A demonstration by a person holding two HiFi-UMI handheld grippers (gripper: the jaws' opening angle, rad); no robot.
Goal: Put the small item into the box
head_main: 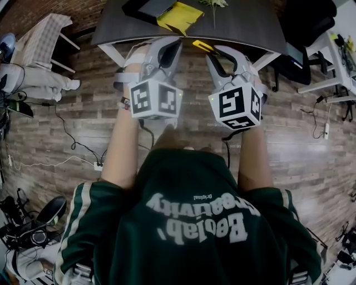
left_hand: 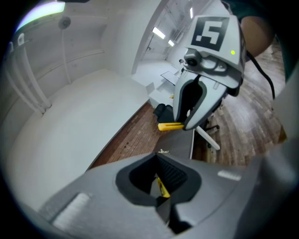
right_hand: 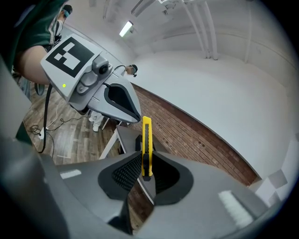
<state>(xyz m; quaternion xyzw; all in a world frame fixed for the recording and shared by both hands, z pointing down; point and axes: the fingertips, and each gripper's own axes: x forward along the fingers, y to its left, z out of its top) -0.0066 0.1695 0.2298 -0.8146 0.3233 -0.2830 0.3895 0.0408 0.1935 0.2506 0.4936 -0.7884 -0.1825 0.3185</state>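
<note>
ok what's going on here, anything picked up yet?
A person holds a gripper in each hand, facing a dark table. The right gripper is shut on a yellow utility knife, held in the air near the table's front edge. The left gripper has its jaws close together; whether it holds anything is unclear. A black box sits on the table, and the knife isn't in it yet.
</note>
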